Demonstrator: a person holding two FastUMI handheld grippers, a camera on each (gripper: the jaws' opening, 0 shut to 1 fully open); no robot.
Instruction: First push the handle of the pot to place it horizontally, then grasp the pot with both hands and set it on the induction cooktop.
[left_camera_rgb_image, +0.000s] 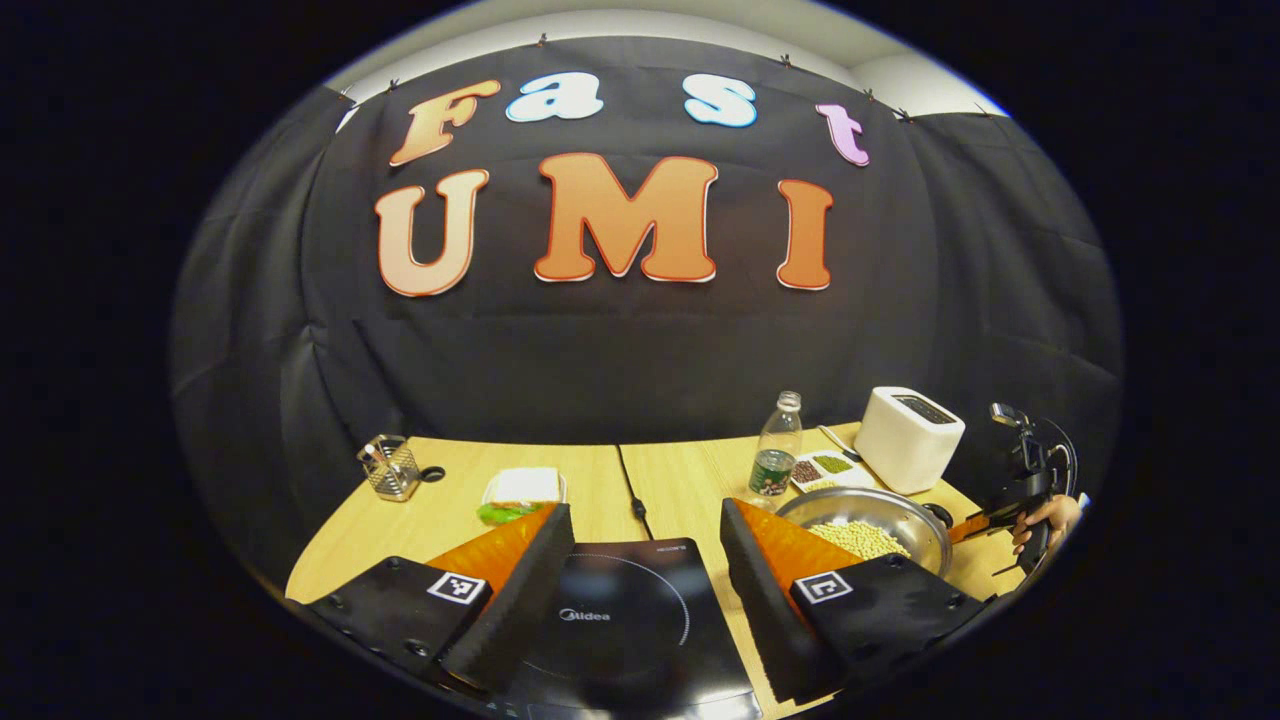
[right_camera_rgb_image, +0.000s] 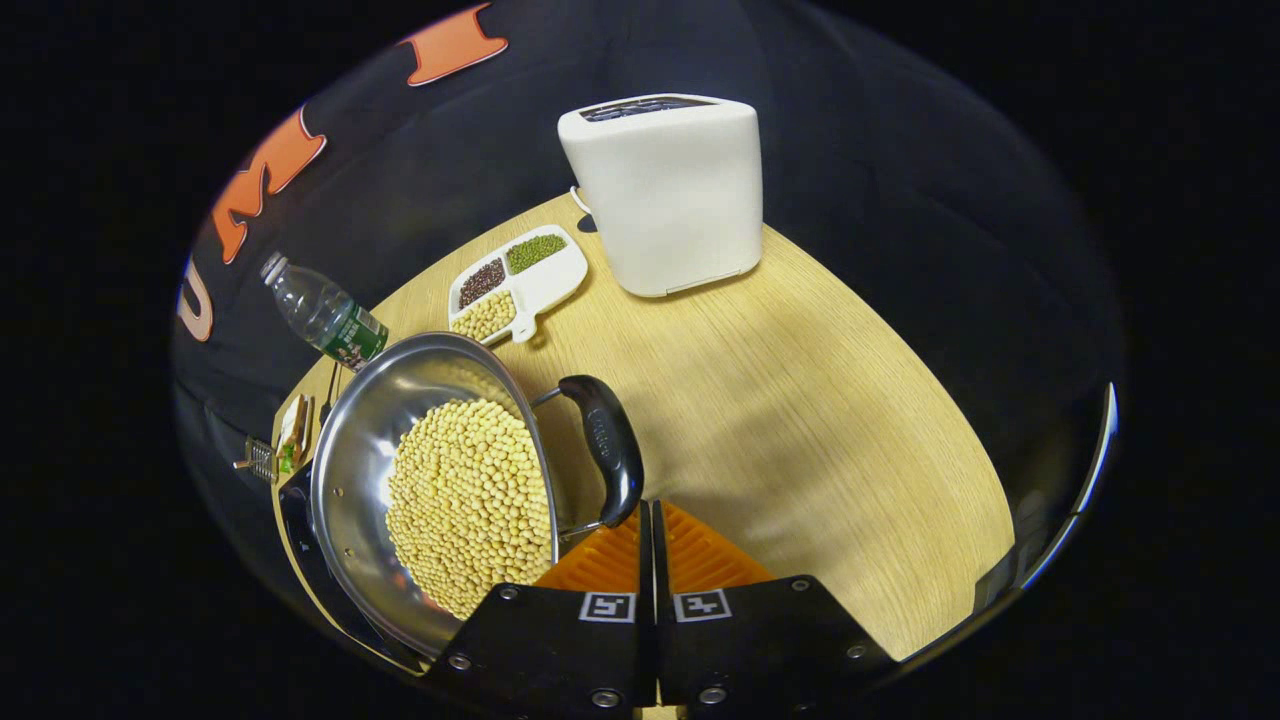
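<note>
A steel pot (right_camera_rgb_image: 345, 470) full of pale beans (right_camera_rgb_image: 470, 500) sits on the wooden table, its black side handle (right_camera_rgb_image: 608, 445) facing my right gripper (right_camera_rgb_image: 650, 520). That gripper is shut with nothing between its fingers, and its tips are right at the handle's near end. In the left gripper view the pot (left_camera_rgb_image: 900, 512) lies right of the black induction cooktop (left_camera_rgb_image: 620, 610). My left gripper (left_camera_rgb_image: 645, 510) hangs open above the cooktop. The right gripper (left_camera_rgb_image: 985, 522), held by a hand (left_camera_rgb_image: 1045, 518), is at the pot's right side.
A white toaster (right_camera_rgb_image: 665, 190), a divided dish of beans (right_camera_rgb_image: 515, 280) and a water bottle (right_camera_rgb_image: 325, 315) stand behind the pot. A wire holder (left_camera_rgb_image: 390, 468), a plate of food (left_camera_rgb_image: 520, 492) and a black cable (left_camera_rgb_image: 632, 490) lie on the table's left half. The table edge (right_camera_rgb_image: 960, 590) curves close on the right.
</note>
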